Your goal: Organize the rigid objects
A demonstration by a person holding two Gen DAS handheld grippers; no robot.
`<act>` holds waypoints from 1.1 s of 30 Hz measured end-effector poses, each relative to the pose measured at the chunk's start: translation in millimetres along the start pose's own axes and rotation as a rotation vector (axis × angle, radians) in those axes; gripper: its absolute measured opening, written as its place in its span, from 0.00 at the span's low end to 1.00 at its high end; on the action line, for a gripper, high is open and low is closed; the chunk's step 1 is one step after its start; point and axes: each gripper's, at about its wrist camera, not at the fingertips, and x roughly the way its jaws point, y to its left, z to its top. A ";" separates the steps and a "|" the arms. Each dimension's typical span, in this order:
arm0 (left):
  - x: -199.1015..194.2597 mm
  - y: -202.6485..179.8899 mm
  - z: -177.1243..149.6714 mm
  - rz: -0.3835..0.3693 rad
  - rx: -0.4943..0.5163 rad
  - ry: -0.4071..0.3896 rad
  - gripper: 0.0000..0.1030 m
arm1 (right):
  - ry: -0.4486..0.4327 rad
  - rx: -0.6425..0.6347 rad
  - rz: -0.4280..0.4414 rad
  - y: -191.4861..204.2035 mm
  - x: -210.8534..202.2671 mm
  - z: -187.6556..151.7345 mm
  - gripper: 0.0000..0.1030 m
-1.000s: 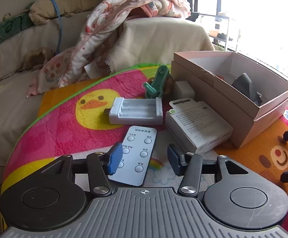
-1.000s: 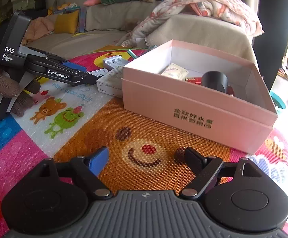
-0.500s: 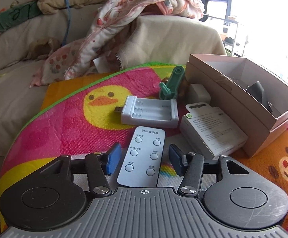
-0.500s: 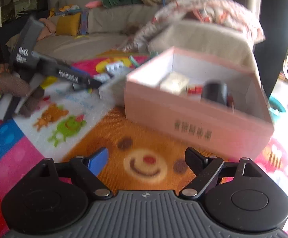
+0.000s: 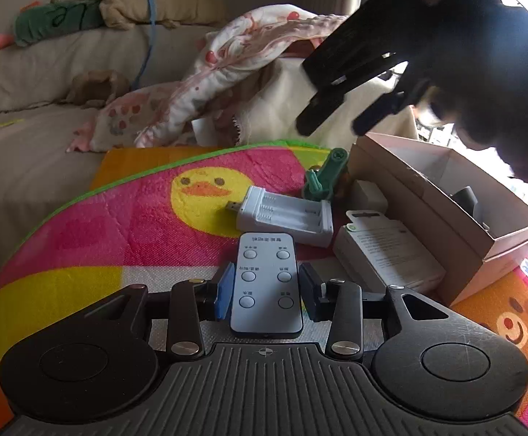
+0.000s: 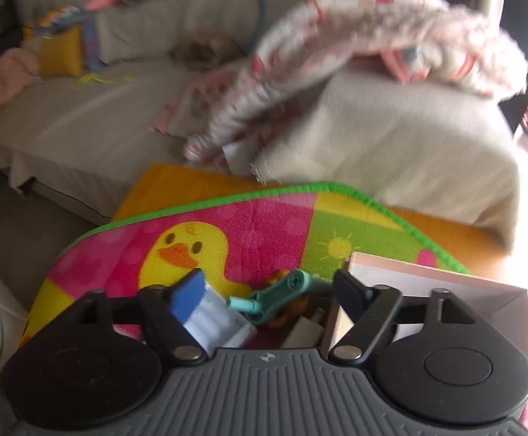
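Play mat (image 5: 125, 232): remote (image 5: 266, 283) btwn left gripper (image 5: 266, 292) fingers, closing, not yet gripped.

Bare mat (image 5: 125, 225) lies open left of the charger (image 5: 285, 216); the pink box (image 5: 445, 196) walls the right.

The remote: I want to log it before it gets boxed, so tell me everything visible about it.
The remote is a slim, flat, pale grey plastic card with six round buttons in two columns, small dark print at its top and a dark lower edge. It lies face up on the mat, pointing away from the camera, between the fingers of the left gripper, whose jaws are closing. Nothing else touches it.
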 end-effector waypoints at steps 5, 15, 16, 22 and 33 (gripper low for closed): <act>-2.7 4.2 -1.8 -0.029 -0.030 0.001 0.42 | 0.013 -0.166 -0.228 33.4 63.0 12.6 0.46; -7.6 29.6 -3.6 -0.063 -0.189 0.000 0.42 | 0.184 -0.185 -0.184 36.2 72.9 -13.1 0.21; -8.9 29.4 -4.0 -0.055 -0.190 -0.002 0.42 | 0.202 -0.184 -0.158 36.9 67.0 -20.2 0.21; -22.3 27.9 -15.3 -0.067 -0.233 0.004 0.42 | 0.265 -0.222 0.002 48.7 19.9 -82.7 0.21; -60.3 1.2 -48.9 -0.125 -0.316 0.004 0.42 | -0.024 -0.416 -0.010 27.3 -85.4 -220.5 0.51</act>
